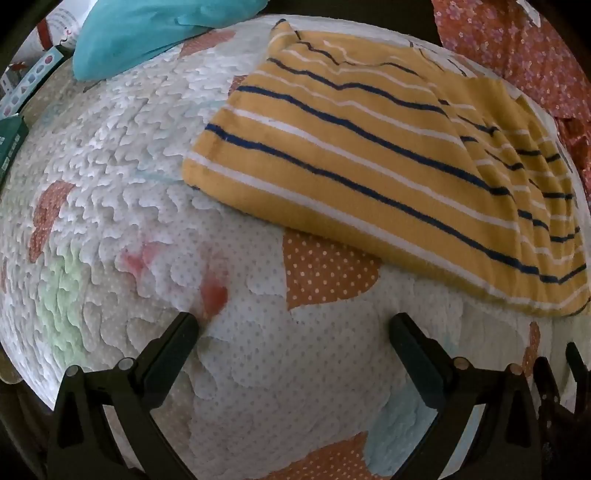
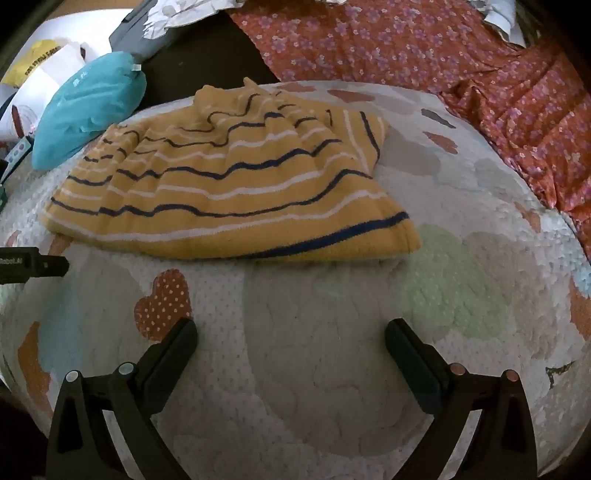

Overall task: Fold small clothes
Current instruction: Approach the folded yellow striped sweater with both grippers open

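Observation:
A small yellow garment with navy and white stripes [image 1: 369, 155] lies folded on a white quilted mat with orange hearts [image 1: 147, 206]. In the right wrist view the garment [image 2: 229, 192] lies ahead of the fingers, its hem nearest. My left gripper [image 1: 295, 325] is open and empty, low over the mat, with the garment ahead and to the right. My right gripper [image 2: 291, 332] is open and empty, a short way in front of the garment's hem. The left gripper's tip [image 2: 33, 264] shows at the left edge of the right wrist view.
A teal cushion [image 2: 88, 110] lies at the mat's far left edge, also in the left wrist view [image 1: 147, 33]. A red floral cloth [image 2: 461, 66] lies past the mat at the far right. Boxes and bags [image 2: 48, 62] stand at the far left.

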The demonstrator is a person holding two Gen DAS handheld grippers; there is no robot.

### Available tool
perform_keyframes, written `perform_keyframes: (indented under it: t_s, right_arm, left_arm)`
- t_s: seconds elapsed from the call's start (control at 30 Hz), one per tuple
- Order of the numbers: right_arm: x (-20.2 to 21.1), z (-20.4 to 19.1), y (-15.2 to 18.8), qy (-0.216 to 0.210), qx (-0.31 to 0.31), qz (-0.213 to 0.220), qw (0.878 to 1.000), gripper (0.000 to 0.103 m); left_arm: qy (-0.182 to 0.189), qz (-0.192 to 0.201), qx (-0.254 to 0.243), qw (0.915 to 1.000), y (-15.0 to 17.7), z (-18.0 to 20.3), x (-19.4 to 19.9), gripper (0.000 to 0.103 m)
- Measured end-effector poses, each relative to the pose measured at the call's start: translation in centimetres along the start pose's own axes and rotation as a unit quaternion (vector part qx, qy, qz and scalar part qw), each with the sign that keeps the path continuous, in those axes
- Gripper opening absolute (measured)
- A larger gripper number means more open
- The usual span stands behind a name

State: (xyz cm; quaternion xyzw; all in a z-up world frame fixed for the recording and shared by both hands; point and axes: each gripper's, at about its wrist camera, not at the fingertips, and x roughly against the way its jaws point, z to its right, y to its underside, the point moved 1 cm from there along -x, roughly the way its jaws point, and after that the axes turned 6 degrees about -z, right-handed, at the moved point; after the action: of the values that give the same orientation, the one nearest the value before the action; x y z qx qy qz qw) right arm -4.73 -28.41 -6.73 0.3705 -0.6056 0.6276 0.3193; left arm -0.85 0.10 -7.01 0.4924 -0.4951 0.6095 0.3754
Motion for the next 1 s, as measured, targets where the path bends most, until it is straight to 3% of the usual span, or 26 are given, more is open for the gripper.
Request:
perform_keyframes:
  t_s: [0.13, 0.33, 0.43, 0.6, 0.67, 0.7, 0.83, 0.87, 0.93, 1.0]
  right_arm:
    - [0.2, 0.0, -1.2, 0.001, -0.001, -0.008, 1.0, 0.103]
    - [-0.4, 0.1, -0.1, -0.001, 0.002, -0.003, 1.0, 0.103]
    - [-0.4, 0.2, -0.4, 0.005, 0.006, -0.005, 1.0, 0.103]
    - [-0.4, 0.0, -0.8, 0.002, 0.014, -0.024, 1.0, 0.102]
    - [0.1, 0.0, -0.8, -0.011, 0.021, -0.036, 0.999, 0.092]
    - [0.5, 0.0, -0.9, -0.018, 0.025, -0.034, 0.999, 0.087]
    - [2.9, 0.1, -1.8, -0.04, 0.044, -0.006, 0.998, 0.088]
    - [3.2, -0.1, -2.4, -0.027, 0.058, -0.007, 0.998, 0.088]
    - [3.4, 0.0, -3.8, -0.06, 0.061, -0.031, 0.996, 0.088]
    - [3.0, -0.2, -5.2, -0.048, 0.079, -0.058, 0.994, 0.088]
  left_arm:
    - [0.001, -0.003, -0.006, 1.0, -0.1, -0.1, 0.2, 0.103]
    - [0.004, -0.014, -0.004, 0.9999, -0.8, -0.2, 0.9, 0.102]
    - [0.01, -0.008, 0.0, 0.9999, -0.7, -0.8, 1.6, 0.092]
    - [0.048, 0.022, 0.021, 0.9984, -1.6, -2.7, 3.9, 0.088]
    - [0.063, 0.041, 0.027, 0.9968, -2.3, -3.5, 5.0, 0.088]
    - [0.07, 0.052, 0.031, 0.9957, -2.8, -3.9, 5.6, 0.088]
    - [0.079, 0.085, 0.042, 0.9924, -5.6, -4.8, 6.9, 0.088]
    - [0.07, 0.096, 0.044, 0.992, -6.5, -5.0, 7.1, 0.088]
    - [0.063, 0.103, 0.045, 0.9916, -7.5, -4.3, 7.1, 0.088]
    - [0.074, 0.106, 0.05, 0.9903, -8.9, -3.9, 6.6, 0.088]
